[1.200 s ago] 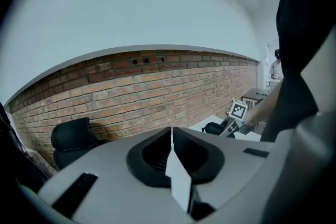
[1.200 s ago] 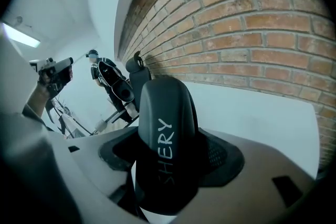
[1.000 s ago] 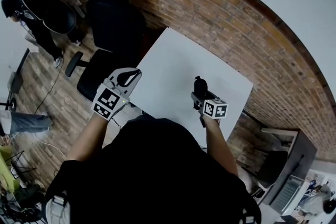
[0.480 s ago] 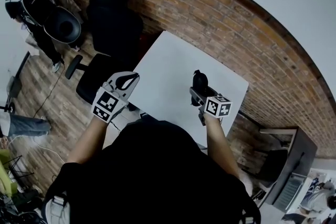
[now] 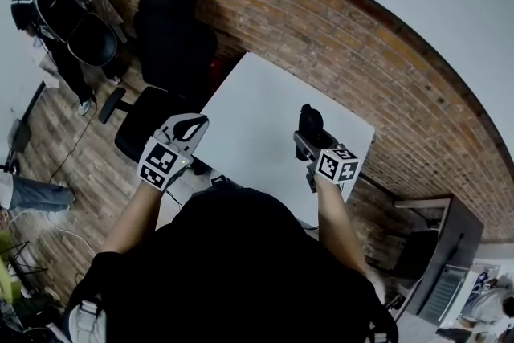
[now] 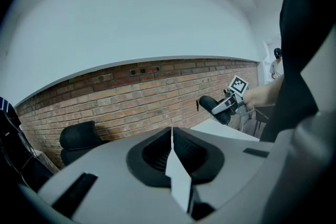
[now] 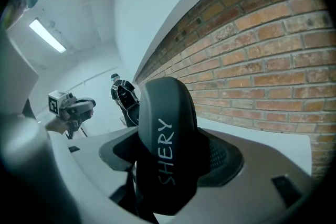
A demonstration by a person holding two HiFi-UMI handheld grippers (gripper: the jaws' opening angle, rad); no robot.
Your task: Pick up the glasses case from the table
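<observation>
Over table (image 5: pixel 257 104): glasses case (image 5: pixel 310 122) in R tool (image 5: pixel 306 137)

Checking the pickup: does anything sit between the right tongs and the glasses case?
Nothing visible does. The glasses case is clamped between the jaws of the right tongs, held above the white table. The left tongs are shut and empty, off to the side.
</observation>
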